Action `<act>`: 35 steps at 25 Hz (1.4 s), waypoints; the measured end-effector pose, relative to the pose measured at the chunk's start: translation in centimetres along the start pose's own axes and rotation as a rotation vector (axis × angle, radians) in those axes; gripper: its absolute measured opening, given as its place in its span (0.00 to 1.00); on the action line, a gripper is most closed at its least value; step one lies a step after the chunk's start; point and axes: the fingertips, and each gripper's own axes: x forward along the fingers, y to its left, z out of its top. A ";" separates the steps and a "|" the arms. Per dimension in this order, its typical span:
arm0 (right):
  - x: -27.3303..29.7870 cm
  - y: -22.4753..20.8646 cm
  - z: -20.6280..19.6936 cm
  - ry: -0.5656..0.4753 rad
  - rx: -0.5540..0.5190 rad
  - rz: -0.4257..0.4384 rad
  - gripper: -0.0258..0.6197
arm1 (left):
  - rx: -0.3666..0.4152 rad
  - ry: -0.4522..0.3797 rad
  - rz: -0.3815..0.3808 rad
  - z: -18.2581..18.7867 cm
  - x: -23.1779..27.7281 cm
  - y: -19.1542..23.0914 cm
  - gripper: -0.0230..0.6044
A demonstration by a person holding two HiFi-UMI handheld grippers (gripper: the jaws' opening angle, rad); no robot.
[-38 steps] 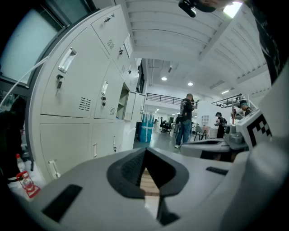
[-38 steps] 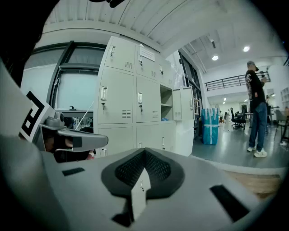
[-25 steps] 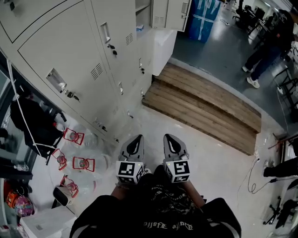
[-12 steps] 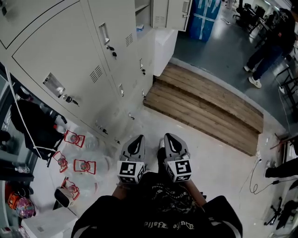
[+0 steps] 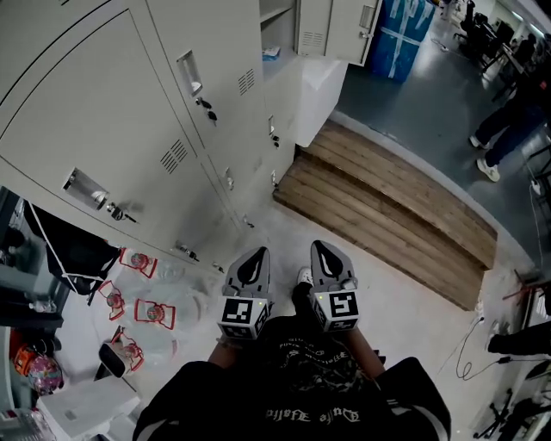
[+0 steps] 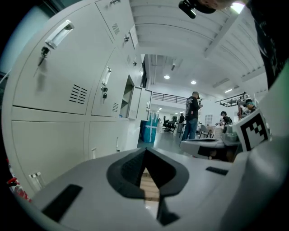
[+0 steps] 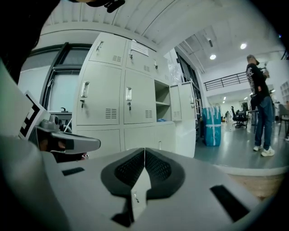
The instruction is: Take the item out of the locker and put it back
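A bank of pale grey lockers (image 5: 129,112) runs along the left. One locker (image 5: 274,21) at the top stands with its door (image 5: 331,26) swung out, and a small pale blue item (image 5: 271,53) lies on its shelf. My left gripper (image 5: 256,253) and right gripper (image 5: 320,248) hover side by side over the floor in front of my body, both shut and empty, well short of that locker. The right gripper view shows the open locker (image 7: 162,106) ahead beyond my right gripper (image 7: 144,150). In the left gripper view, my left gripper (image 6: 145,150) points along the locker row (image 6: 67,90).
A low wooden platform (image 5: 387,215) lies ahead on the right, with a blue wrapped stack (image 5: 405,34) beyond it. Bags with red labels (image 5: 151,310) and a black garment (image 5: 69,250) sit at the lower left. A person (image 5: 508,121) stands at the far right. Cables (image 5: 469,336) trail on the floor.
The head view has drifted so the lockers fill more of the left and the open locker sits more to the centre. Both grippers keep their shut, side-by-side pose.
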 end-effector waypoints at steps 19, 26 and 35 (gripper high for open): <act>13.3 -13.1 2.5 -0.015 -0.043 0.152 0.05 | 0.009 -0.019 0.095 4.3 17.4 -1.1 0.05; 15.1 -16.0 2.9 0.022 -0.025 0.158 0.05 | 0.001 -0.001 0.102 4.8 21.2 -1.2 0.05; 17.1 -18.0 2.7 0.036 0.008 0.141 0.05 | 0.008 -0.003 0.108 5.2 24.6 1.1 0.05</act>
